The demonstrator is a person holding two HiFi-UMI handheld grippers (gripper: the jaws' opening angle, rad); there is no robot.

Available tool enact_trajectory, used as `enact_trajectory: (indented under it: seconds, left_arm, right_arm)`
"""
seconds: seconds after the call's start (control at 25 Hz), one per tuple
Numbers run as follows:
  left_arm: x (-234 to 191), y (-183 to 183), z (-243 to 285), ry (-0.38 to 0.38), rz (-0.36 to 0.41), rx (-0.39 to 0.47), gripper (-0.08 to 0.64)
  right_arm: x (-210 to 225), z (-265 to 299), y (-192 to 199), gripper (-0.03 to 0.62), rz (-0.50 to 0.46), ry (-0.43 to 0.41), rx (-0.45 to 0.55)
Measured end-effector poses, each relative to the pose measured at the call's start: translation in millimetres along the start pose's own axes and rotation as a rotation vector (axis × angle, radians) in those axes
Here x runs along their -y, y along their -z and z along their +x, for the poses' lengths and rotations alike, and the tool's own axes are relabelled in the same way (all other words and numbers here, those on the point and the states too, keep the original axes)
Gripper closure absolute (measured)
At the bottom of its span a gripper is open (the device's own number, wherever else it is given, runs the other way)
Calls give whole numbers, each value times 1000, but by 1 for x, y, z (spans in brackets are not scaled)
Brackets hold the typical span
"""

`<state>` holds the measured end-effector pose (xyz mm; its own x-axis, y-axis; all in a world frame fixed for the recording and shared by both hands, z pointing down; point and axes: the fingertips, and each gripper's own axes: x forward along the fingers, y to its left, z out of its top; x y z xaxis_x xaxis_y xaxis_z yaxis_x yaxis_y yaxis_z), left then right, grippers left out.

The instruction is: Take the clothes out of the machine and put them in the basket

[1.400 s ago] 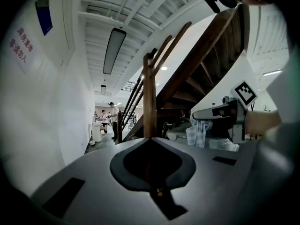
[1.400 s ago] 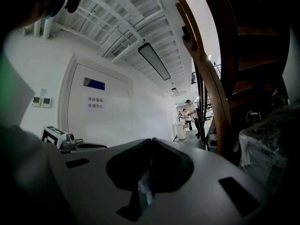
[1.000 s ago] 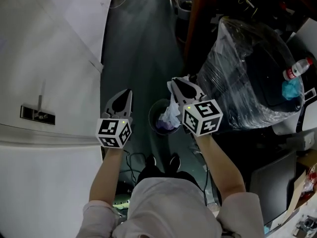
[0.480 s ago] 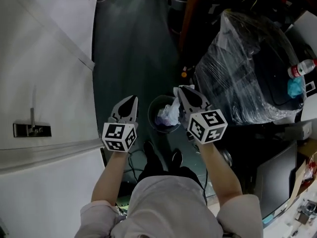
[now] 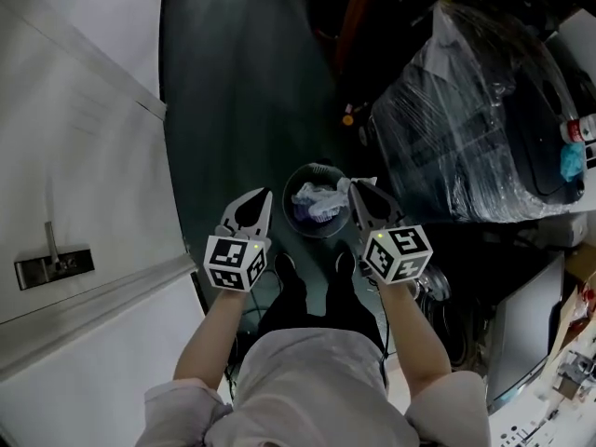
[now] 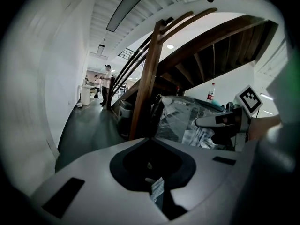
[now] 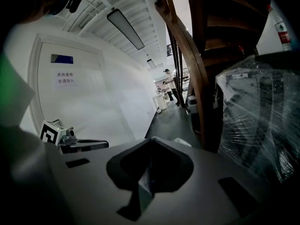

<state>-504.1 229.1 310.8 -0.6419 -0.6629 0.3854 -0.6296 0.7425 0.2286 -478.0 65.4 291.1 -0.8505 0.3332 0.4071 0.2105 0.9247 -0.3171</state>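
We held both tools low over the dark floor [image 5: 233,82], one on each side of the basket [image 5: 286,203]. The basket stood on the floor at 12 o'clock from our shoes [image 5: 282,268], round and dark, with pale and purple clothes [image 5: 309,214] heaped inside.

The left tool [image 5: 263,196] sat at the basket's 9 o'clock, just beside the rim. Its jaws were together and nothing lay between them.

The right tool [image 5: 355,187] sat at the basket's 3 o'clock, and its jaws were together as well. They were clamped on a white cloth [image 5: 331,196] that ran from the tips toward 9 o'clock, over the rim and onto the heap. In the right tool view only a sliver of white showed past the tips, so the grip was probably on a thin edge.

A bundle [image 5: 466,119] wrapped in clear plastic filled the space at the basket's 2 o'clock, well apart from it. In the left tool view a bottle [image 6: 212,93] stood upright on top of the bundle, and a wooden stair post [image 6: 146,78] rose at its 9 o'clock.

A white door [image 5: 74,156] took up the 9 o'clock side of the head view, with a dark handle [image 5: 51,268] low on it.
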Motion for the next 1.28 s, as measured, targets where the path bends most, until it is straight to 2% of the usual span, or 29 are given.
enact_trajectory:
  seconds: [0.52, 0.84, 1.28]
  left_arm:
    - [-3, 111, 46, -104, -100, -164, 540]
    - [-5, 174, 70, -118, -157, -253, 540]
    - [-18, 256, 91, -102, -196, -363, 540]
  right_arm:
    - [41, 48, 109, 577, 29, -46, -190]
    - [63, 66, 171, 577, 46, -58, -296]
    - [88, 93, 250, 577, 65, -40, -396]
